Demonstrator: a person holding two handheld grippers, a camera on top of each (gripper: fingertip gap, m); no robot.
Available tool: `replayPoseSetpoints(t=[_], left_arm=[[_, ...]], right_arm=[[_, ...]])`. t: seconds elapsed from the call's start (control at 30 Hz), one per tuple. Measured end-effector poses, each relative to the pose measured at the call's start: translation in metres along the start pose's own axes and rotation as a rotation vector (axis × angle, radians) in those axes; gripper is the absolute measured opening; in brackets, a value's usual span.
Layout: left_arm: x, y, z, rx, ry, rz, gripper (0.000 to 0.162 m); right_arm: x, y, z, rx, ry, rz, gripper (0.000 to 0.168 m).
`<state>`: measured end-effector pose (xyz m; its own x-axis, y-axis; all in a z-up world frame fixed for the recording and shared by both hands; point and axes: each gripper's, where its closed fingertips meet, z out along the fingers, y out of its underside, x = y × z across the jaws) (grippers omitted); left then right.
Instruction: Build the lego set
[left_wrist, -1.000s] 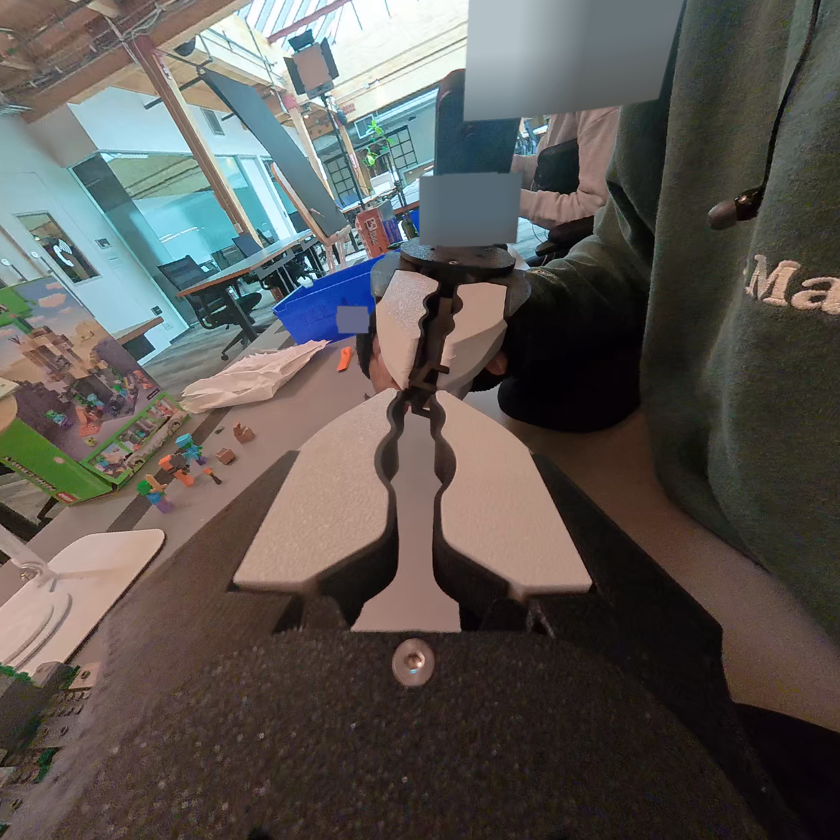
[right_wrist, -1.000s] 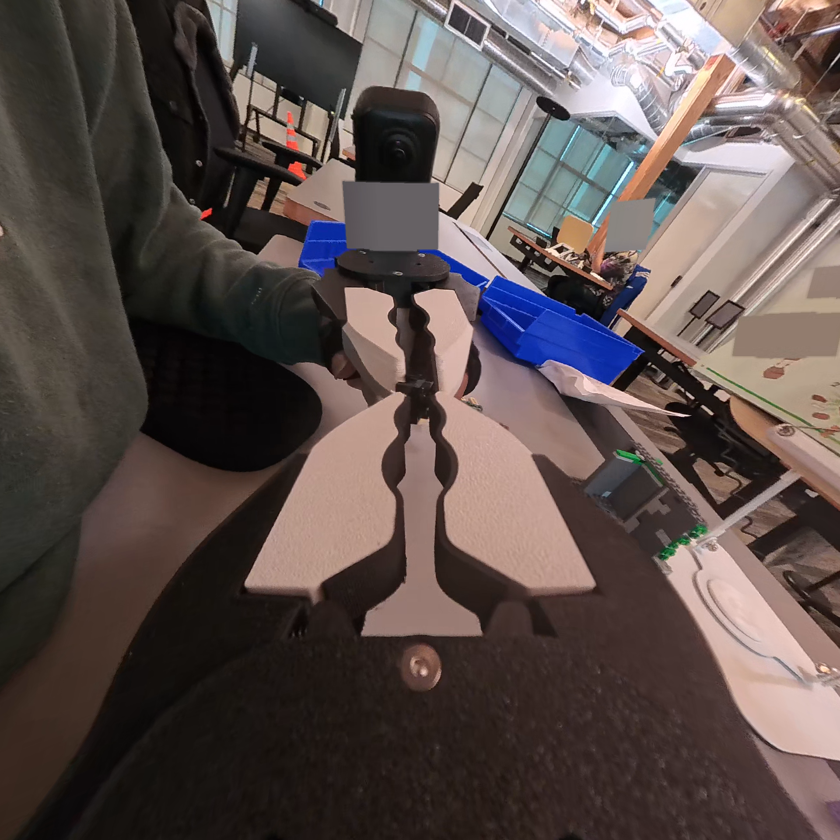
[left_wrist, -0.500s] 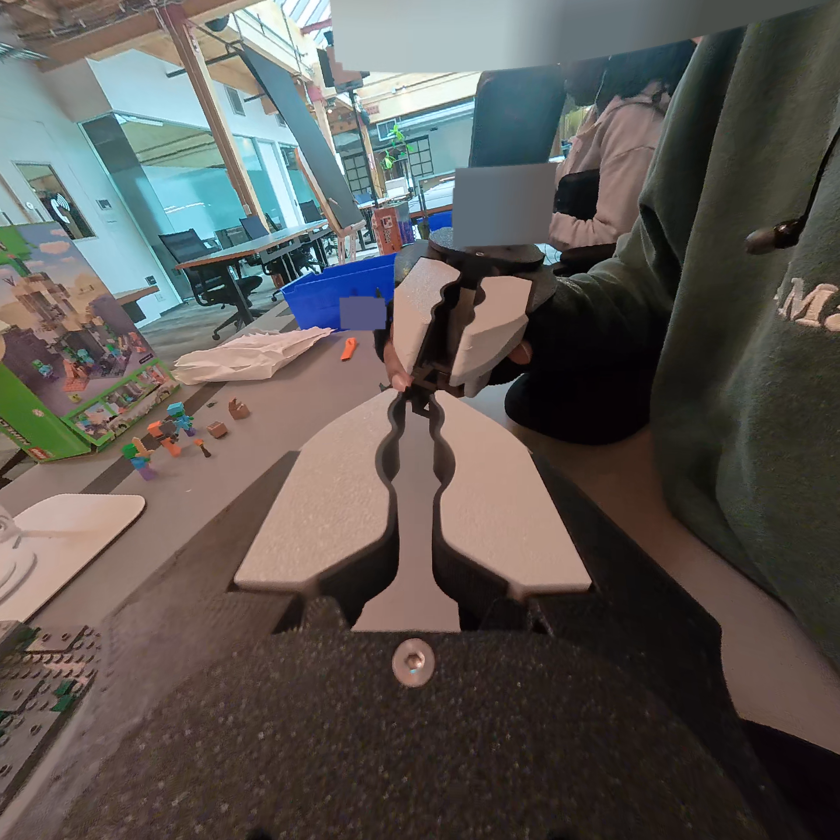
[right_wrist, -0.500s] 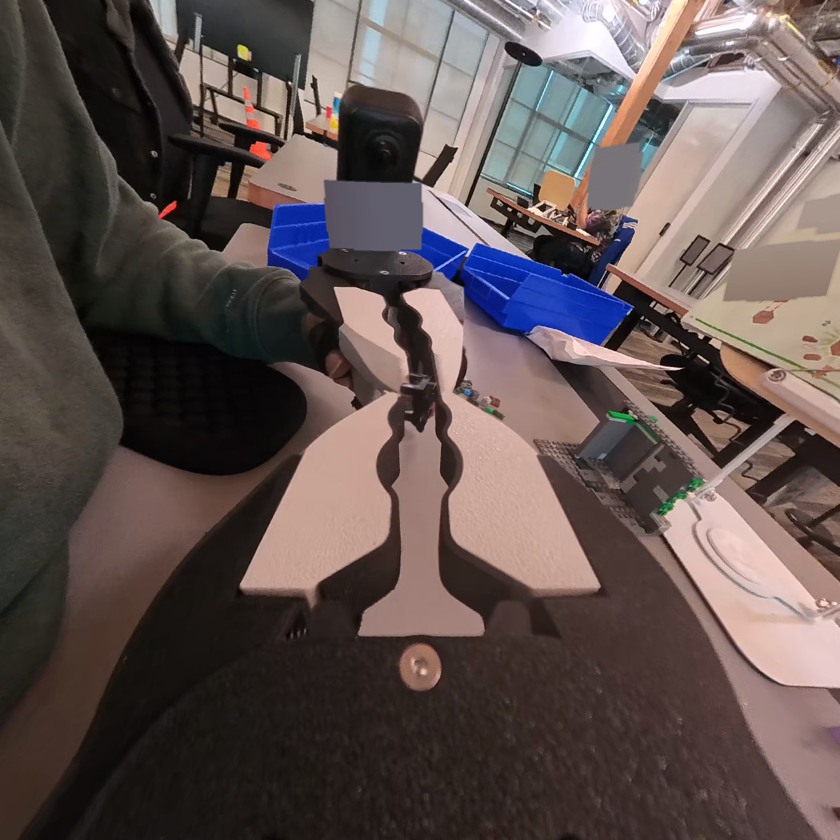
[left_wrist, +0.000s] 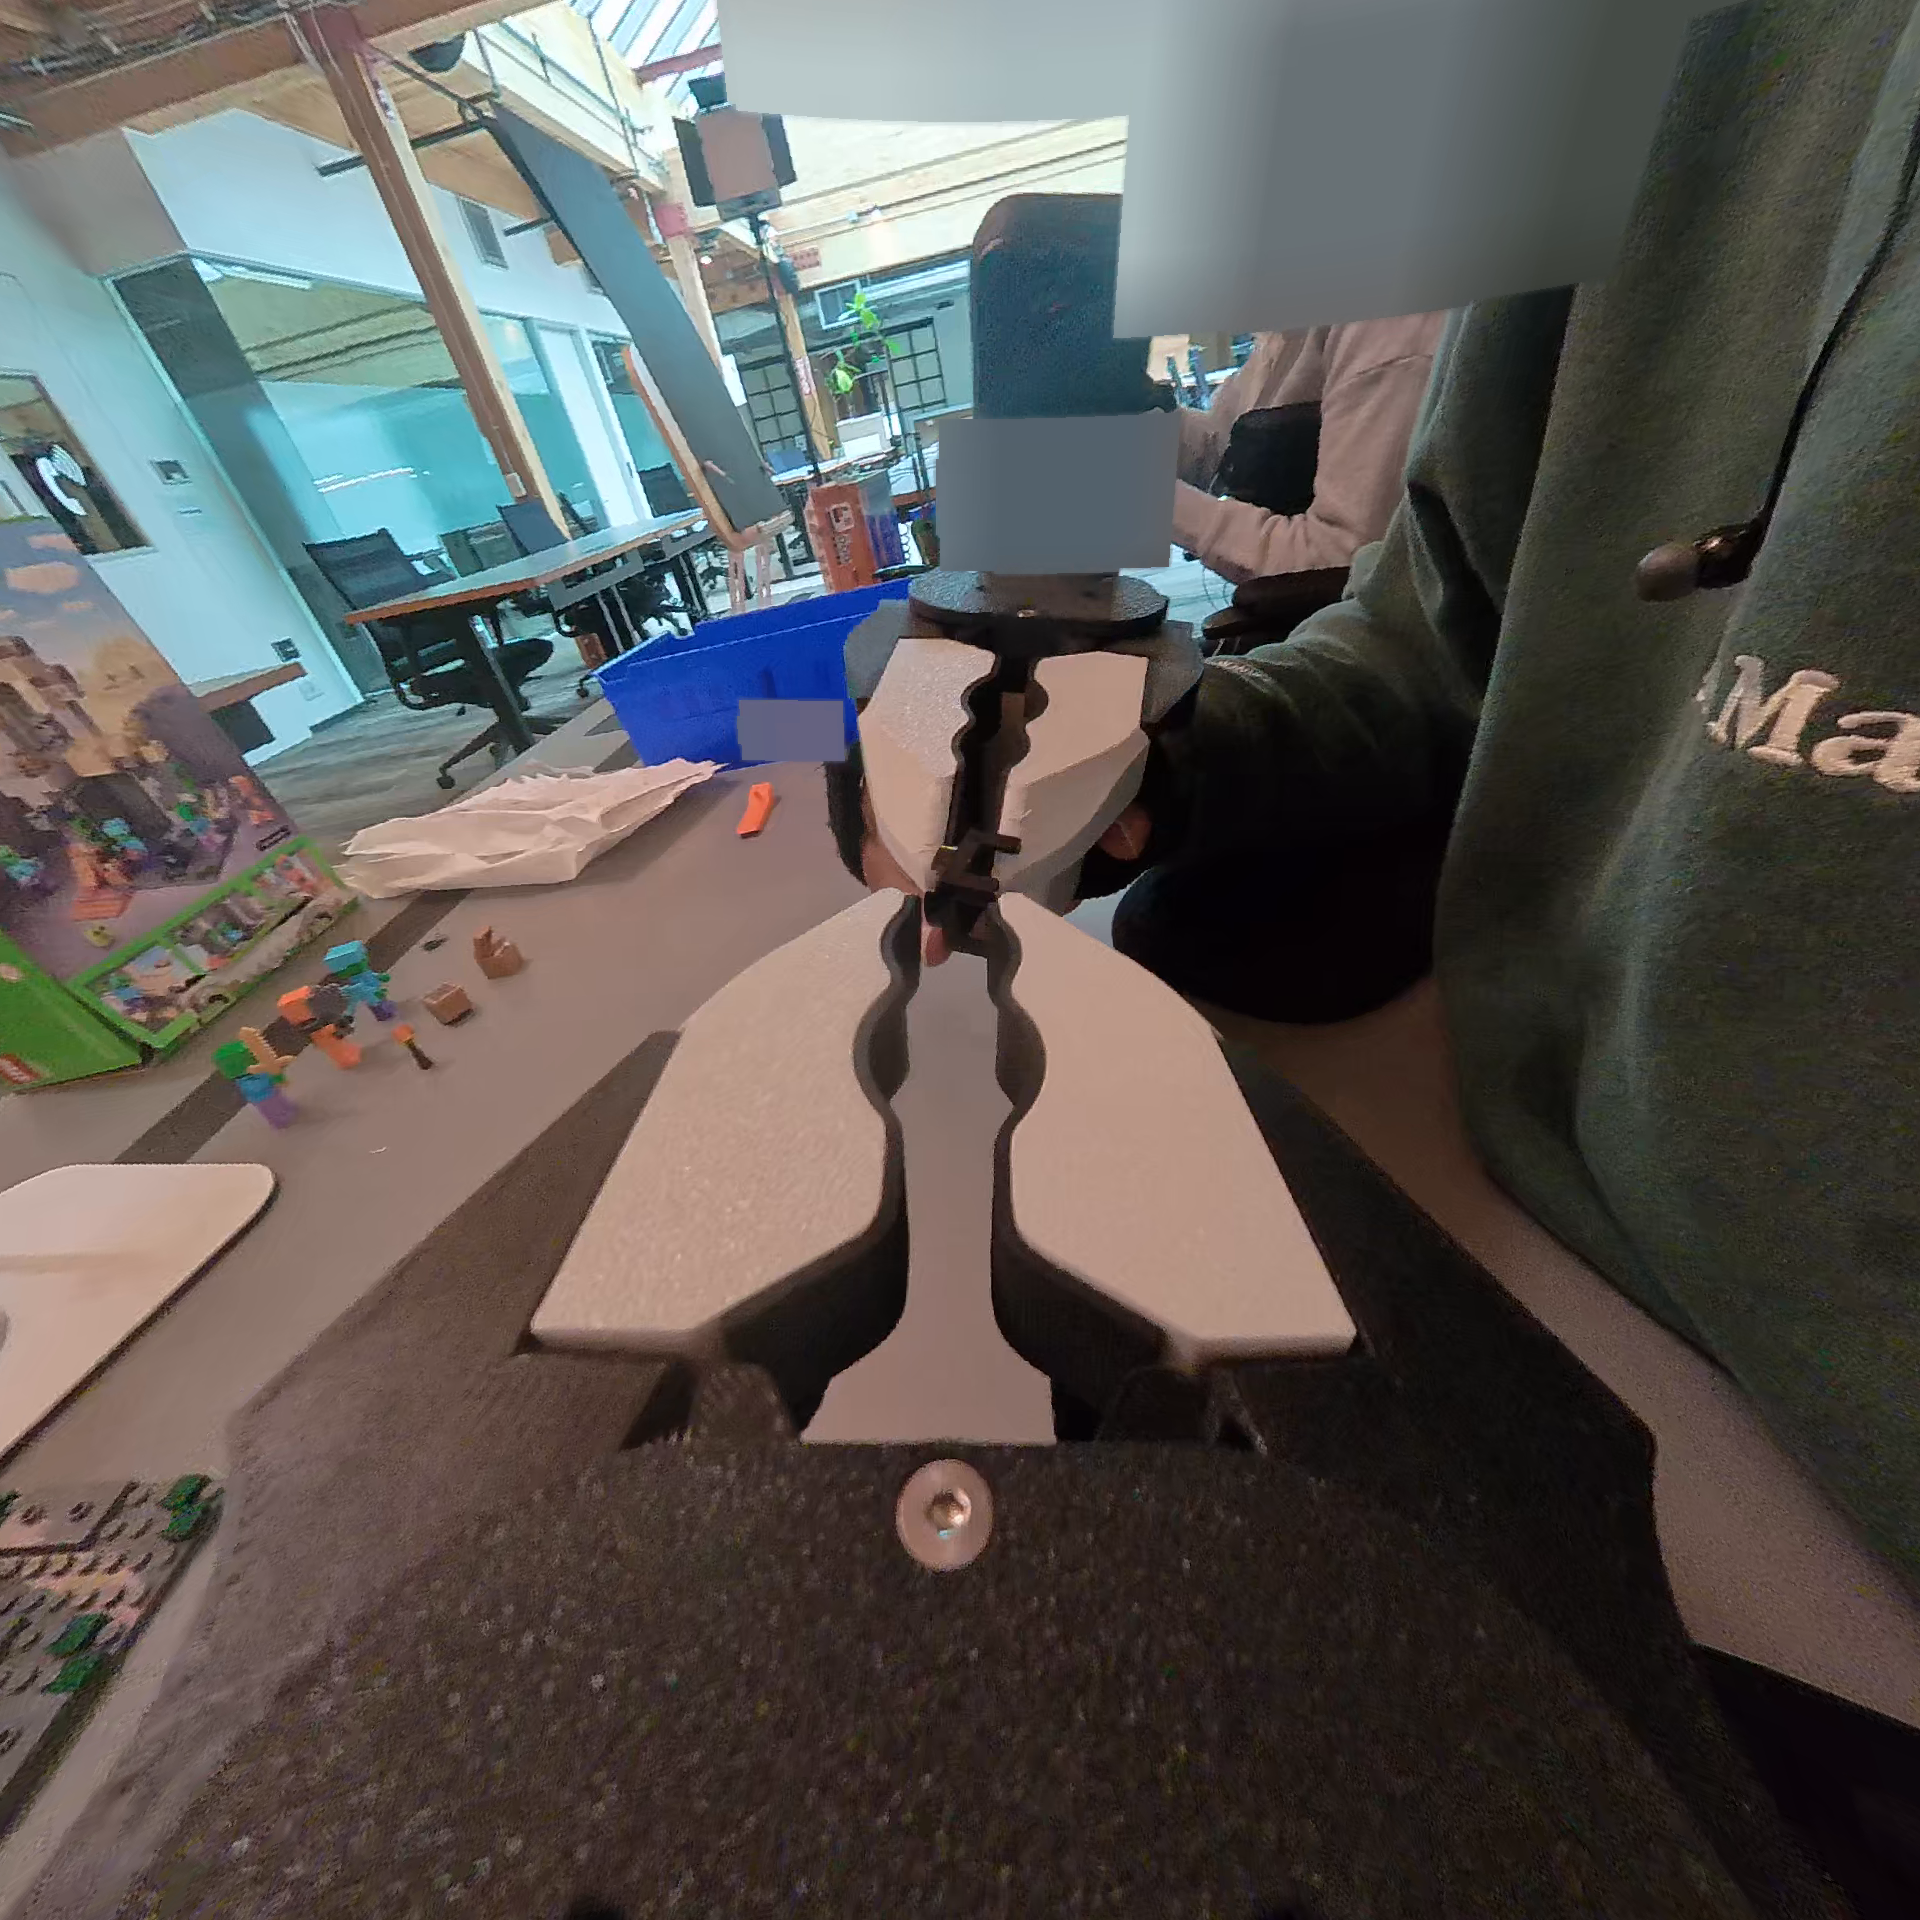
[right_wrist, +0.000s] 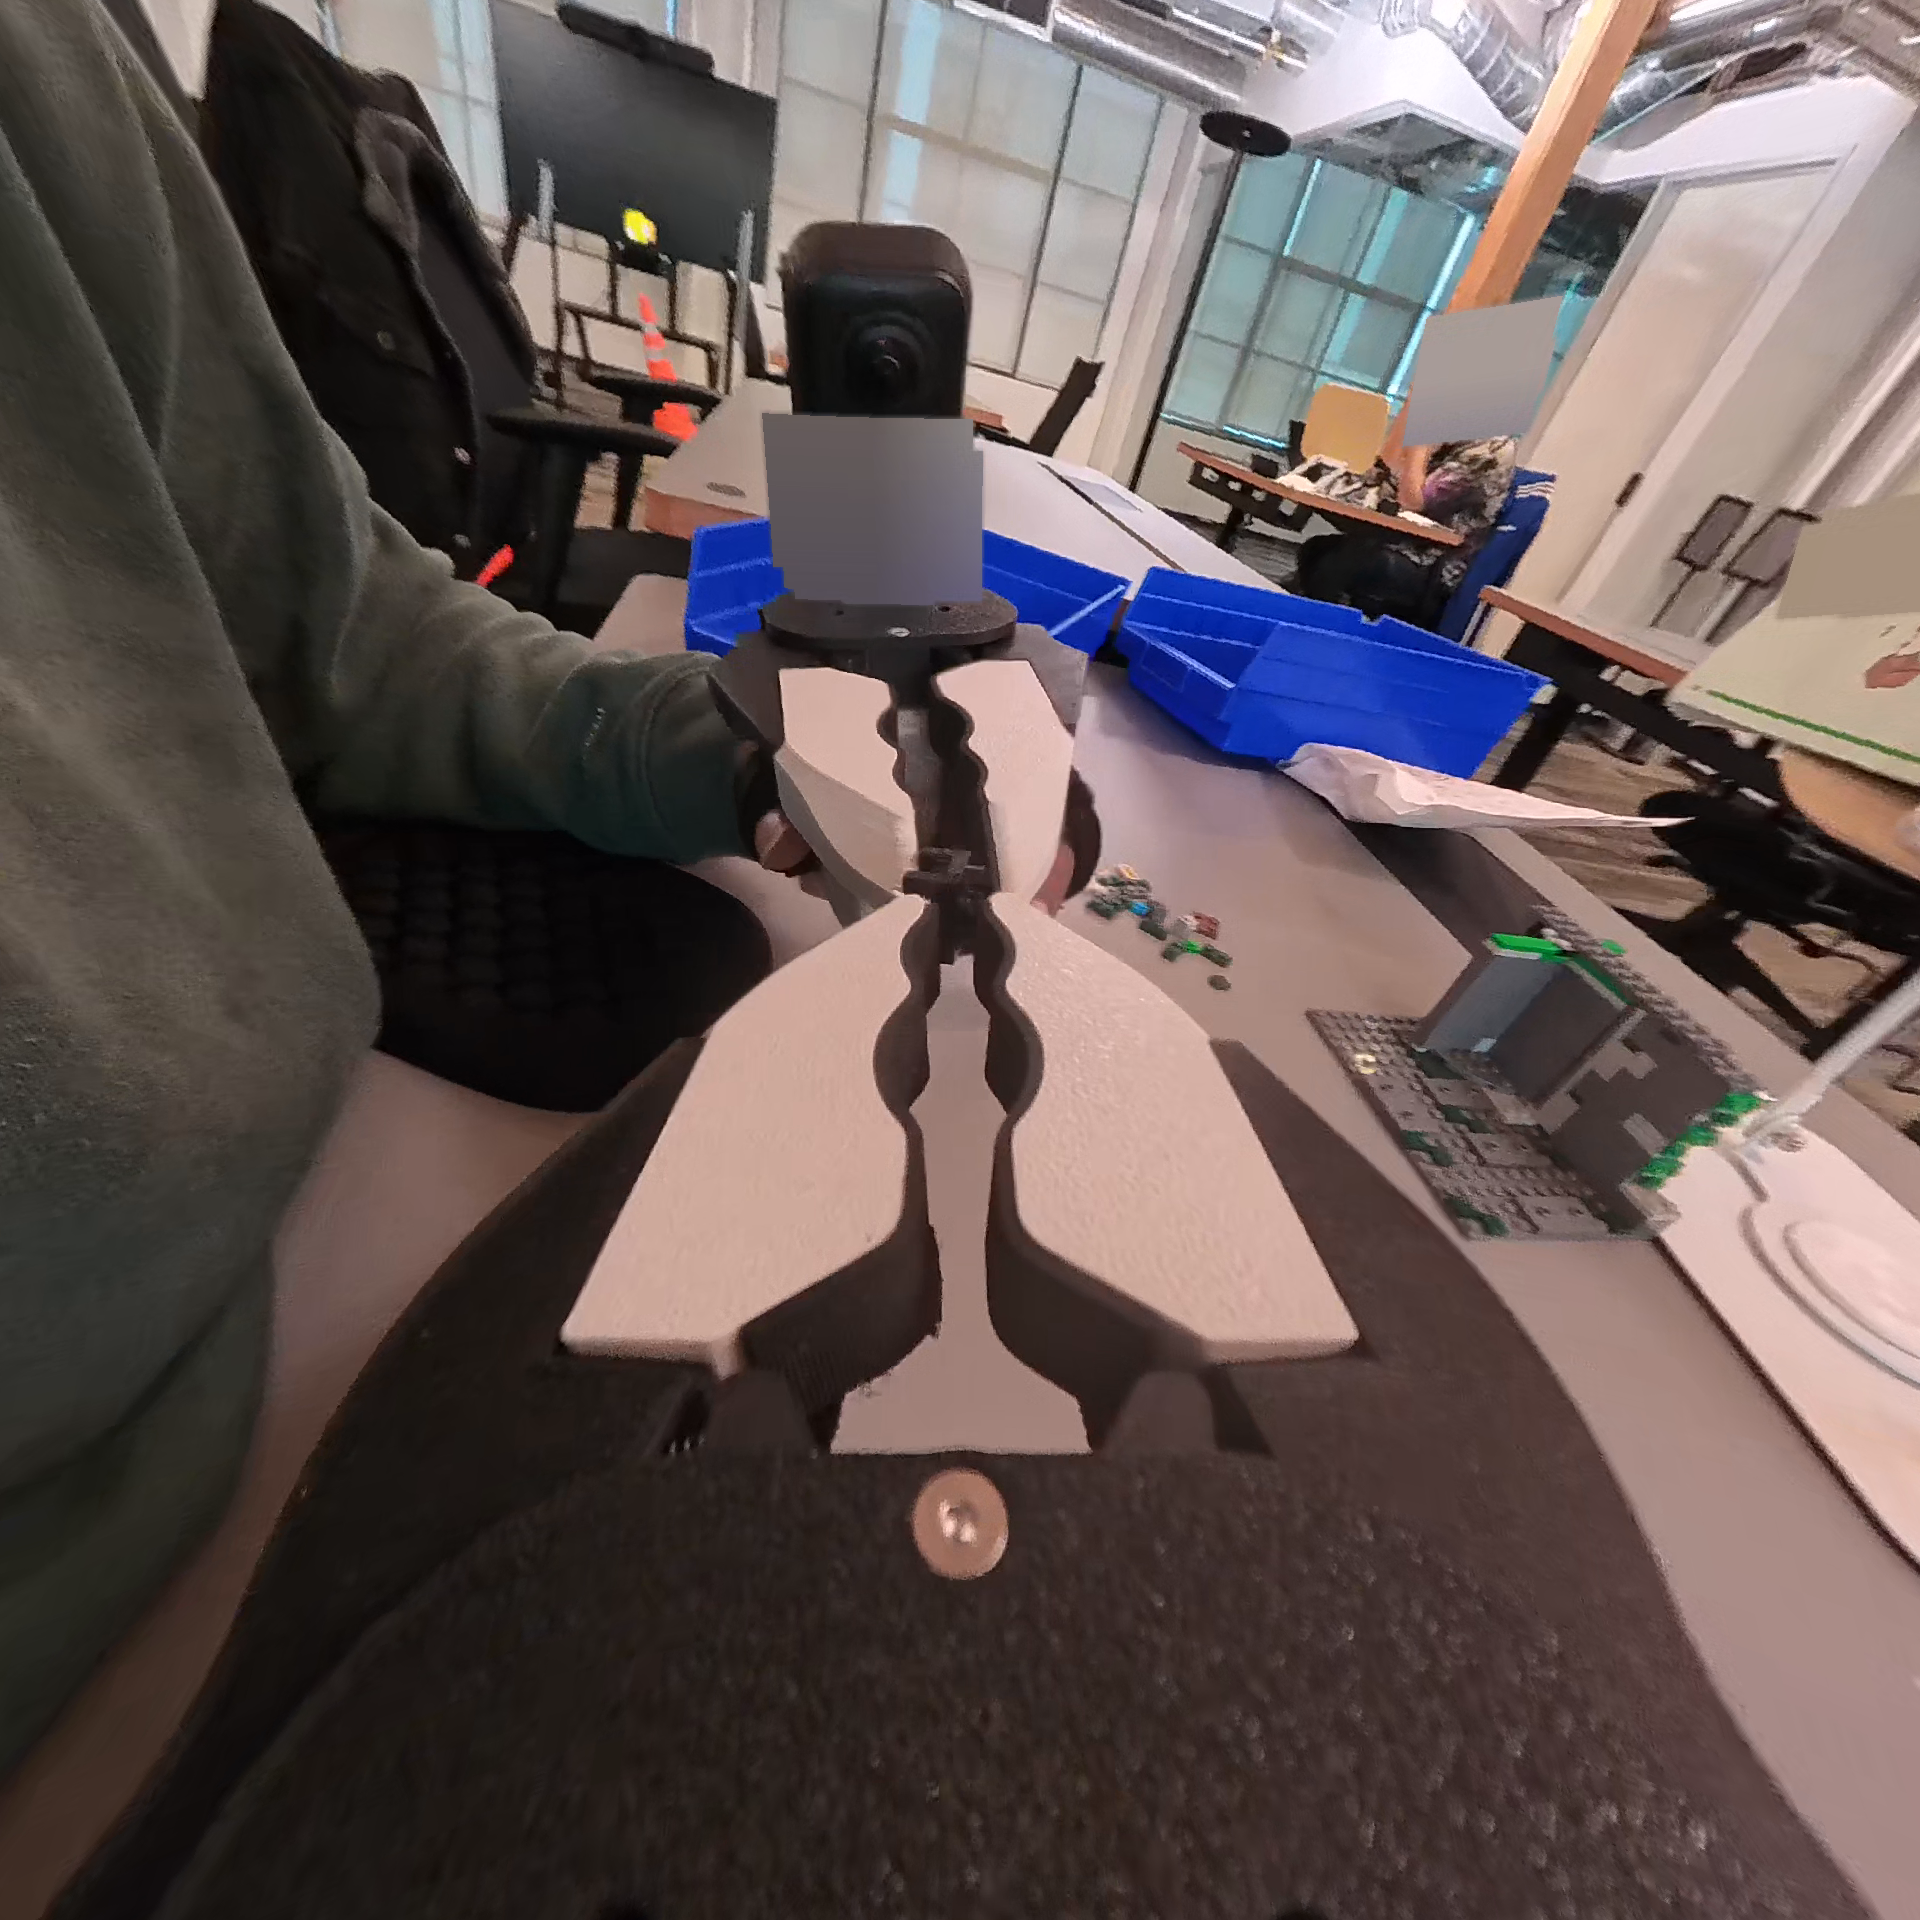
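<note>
My two grippers meet tip to tip above the grey table. In the left wrist view my left gripper (left_wrist: 956, 920) is shut on a small black lego piece (left_wrist: 971, 873), and the right gripper (left_wrist: 971, 847) faces it and grips the same piece. In the right wrist view my right gripper (right_wrist: 951, 925) is shut on that black piece (right_wrist: 945, 878), with the left gripper (right_wrist: 943, 847) opposite. A grey lego build on a studded baseplate (right_wrist: 1538, 1081) stands to the right; its corner shows in the left wrist view (left_wrist: 83, 1579).
Lego minifigures (left_wrist: 312, 1029) and brown bits lie by the set's box (left_wrist: 125, 831). A white paper bag (left_wrist: 520, 831), blue bins (right_wrist: 1309, 665), loose small pieces (right_wrist: 1153, 920) and a white stand base (right_wrist: 1829, 1278) are on the table. A person's green sleeve (right_wrist: 468, 675) is close by. Left and right tips are no more than a few centimetres apart.
Both grippers stay tip to tip on the black piece. The right gripper has turned from tilted to more upright. Both views have shifted a little, and more of the grey build shows.
</note>
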<state>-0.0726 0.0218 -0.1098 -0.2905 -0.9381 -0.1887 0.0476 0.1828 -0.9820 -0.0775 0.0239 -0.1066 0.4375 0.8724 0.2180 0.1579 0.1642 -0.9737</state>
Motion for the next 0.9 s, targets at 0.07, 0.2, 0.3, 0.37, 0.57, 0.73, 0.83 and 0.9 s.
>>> replayPoseSetpoints(t=[0.07,0.2,0.3,0.37,0.57,0.73,0.83,0.9], left_arm=[[0.003,0.0,0.0,0.006,0.021,-0.014,0.011],[0.01,-0.005,-0.002,0.042,0.09,-0.067,0.009],[0.011,-0.006,-0.003,0.049,0.103,-0.086,0.007],[0.013,-0.005,-0.002,0.042,0.113,-0.085,0.007],[0.021,-0.007,-0.001,0.042,0.162,-0.103,0.006],[0.025,-0.01,-0.002,0.026,0.178,-0.084,0.006],[0.027,-0.011,-0.002,0.016,0.179,-0.059,0.006],[0.028,-0.012,-0.001,0.008,0.177,-0.039,0.006]], right_arm=[[-0.002,0.0,-0.001,0.022,-0.034,0.039,0.006],[-0.009,-0.004,-0.003,0.088,-0.129,0.137,0.006],[-0.011,-0.004,-0.005,0.112,-0.163,0.177,0.006],[-0.013,-0.004,-0.004,0.113,-0.178,0.177,0.006],[-0.021,-0.006,-0.005,0.136,-0.216,0.159,0.006],[-0.024,-0.01,-0.005,0.155,-0.212,0.101,0.006],[-0.027,-0.011,-0.006,0.166,-0.213,0.068,0.006],[-0.028,-0.012,-0.007,0.175,-0.216,0.05,0.006]])
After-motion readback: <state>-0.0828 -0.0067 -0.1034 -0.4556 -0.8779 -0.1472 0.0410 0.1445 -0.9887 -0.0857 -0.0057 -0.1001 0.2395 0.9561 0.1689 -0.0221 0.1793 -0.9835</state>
